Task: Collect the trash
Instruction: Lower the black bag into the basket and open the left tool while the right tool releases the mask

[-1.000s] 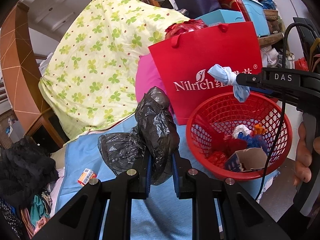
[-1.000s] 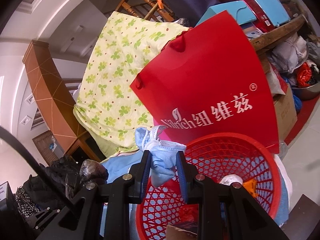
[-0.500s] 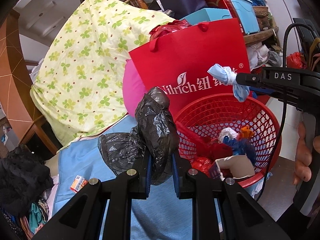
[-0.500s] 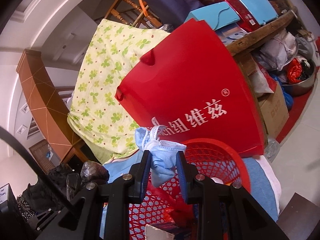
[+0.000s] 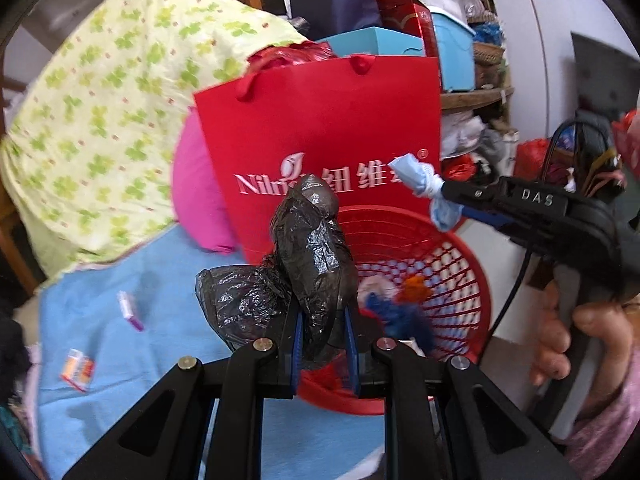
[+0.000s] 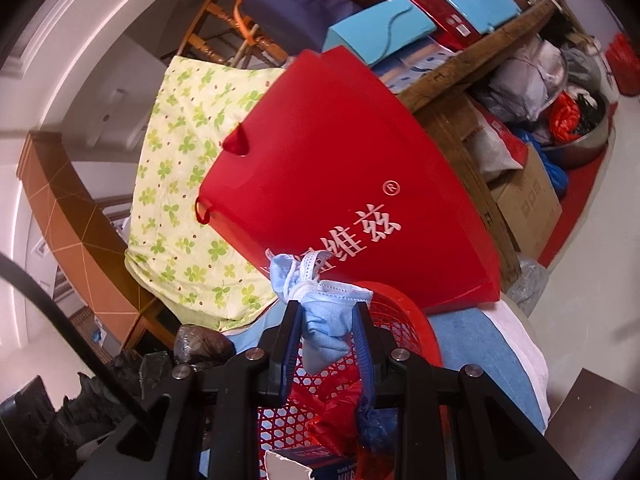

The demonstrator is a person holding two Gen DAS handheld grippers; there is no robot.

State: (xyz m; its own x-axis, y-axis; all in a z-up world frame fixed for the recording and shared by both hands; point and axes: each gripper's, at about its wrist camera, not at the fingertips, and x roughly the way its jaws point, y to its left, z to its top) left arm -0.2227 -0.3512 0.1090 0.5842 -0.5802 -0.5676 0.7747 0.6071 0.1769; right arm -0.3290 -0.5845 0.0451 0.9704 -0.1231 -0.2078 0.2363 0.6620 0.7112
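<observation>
My left gripper is shut on a crumpled black plastic bag and holds it just in front of the red mesh basket. My right gripper is shut on a balled light-blue face mask above the basket's rim. In the left wrist view the right gripper holds the mask over the basket's far right edge. The basket holds red plastic, blue and orange scraps and a torn carton.
A red Nilrich paper bag stands behind the basket, next to a pink cushion and a clover-print quilt. Two small packets lie on the blue cloth. Cluttered shelves and boxes stand at right.
The left gripper has swung right with the black bag, so the basket now sits straight ahead and closer. The right gripper has moved toward the basket's right edge, still gripping the mask.
</observation>
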